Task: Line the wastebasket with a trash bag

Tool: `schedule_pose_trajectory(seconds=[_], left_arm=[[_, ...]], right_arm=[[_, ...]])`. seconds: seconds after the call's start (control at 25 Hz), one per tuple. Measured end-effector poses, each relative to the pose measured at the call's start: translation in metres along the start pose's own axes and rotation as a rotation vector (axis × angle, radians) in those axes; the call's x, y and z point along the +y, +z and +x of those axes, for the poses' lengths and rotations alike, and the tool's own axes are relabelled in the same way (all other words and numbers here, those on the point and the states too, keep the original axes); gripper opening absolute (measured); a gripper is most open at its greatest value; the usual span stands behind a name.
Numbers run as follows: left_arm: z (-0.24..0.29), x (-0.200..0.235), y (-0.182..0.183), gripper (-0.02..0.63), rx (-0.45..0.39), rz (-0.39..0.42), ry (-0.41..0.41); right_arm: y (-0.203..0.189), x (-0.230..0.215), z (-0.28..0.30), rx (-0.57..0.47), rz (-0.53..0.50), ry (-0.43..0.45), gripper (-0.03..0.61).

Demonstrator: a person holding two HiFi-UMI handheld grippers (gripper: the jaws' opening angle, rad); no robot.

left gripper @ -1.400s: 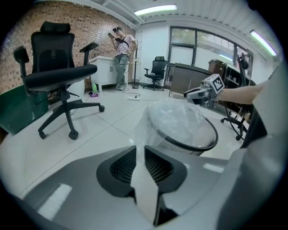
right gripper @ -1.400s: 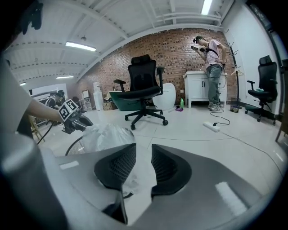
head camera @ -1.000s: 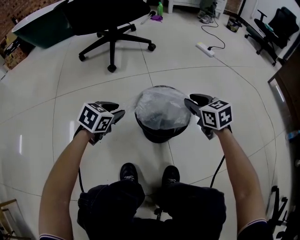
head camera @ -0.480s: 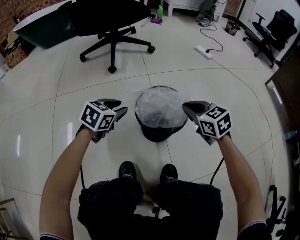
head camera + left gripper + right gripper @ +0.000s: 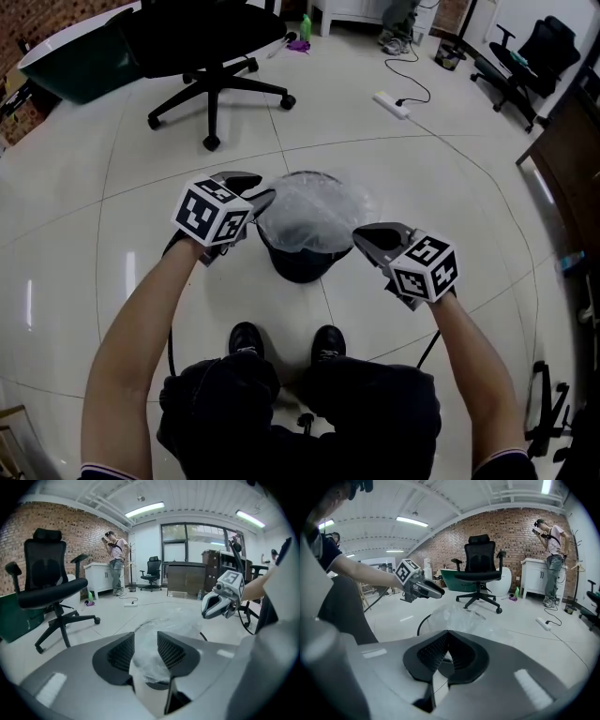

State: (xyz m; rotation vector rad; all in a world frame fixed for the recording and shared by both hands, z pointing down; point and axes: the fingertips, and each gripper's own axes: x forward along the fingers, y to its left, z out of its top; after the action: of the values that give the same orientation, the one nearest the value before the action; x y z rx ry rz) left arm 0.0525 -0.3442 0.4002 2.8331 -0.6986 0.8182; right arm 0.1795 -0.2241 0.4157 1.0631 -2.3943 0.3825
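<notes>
While left gripper (image 5: 255, 190) jaws stand apart around trash bag (image 5: 309, 217), right gripper (image 5: 359, 233) closed beside wastebasket (image 5: 302, 268)

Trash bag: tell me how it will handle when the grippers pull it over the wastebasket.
Probably floppy: the trash bag lies crumpled and puffed over the wastebasket. Likely very light and thin, since it is see-through film. It may slip or tear if tugged hard by the right gripper, whose jaws are shut at its edge.
</notes>
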Motion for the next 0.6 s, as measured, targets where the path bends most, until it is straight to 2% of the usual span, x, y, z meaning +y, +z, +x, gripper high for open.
schedule_pose_trajectory(seconds=[0.44,0.48,0.52,0.56,0.6], left_arm=[[0.061,-0.025,-0.005,0.183,0.123,0.131,-0.082],[0.063,-0.026,-0.008,0.17,0.132,0.135,-0.085],[0.064,-0.029,-0.011,0.122,0.136,0.135,-0.088],[0.063,-0.031,-0.013,0.03,0.135,0.137,-0.09],[0.061,-0.033,-0.015,0.011,0.133,0.138,-0.091]], right_arm=[[0.0,0.021,-0.023,-0.029,-0.014,0.059,0.003],[-0.001,0.022,-0.023,-0.03,-0.015,0.062,0.003],[-0.003,0.023,-0.023,-0.029,-0.015,0.063,0.003],[-0.005,0.023,-0.024,-0.026,-0.013,0.064,0.003],[-0.006,0.022,-0.024,-0.024,-0.011,0.063,0.003]])
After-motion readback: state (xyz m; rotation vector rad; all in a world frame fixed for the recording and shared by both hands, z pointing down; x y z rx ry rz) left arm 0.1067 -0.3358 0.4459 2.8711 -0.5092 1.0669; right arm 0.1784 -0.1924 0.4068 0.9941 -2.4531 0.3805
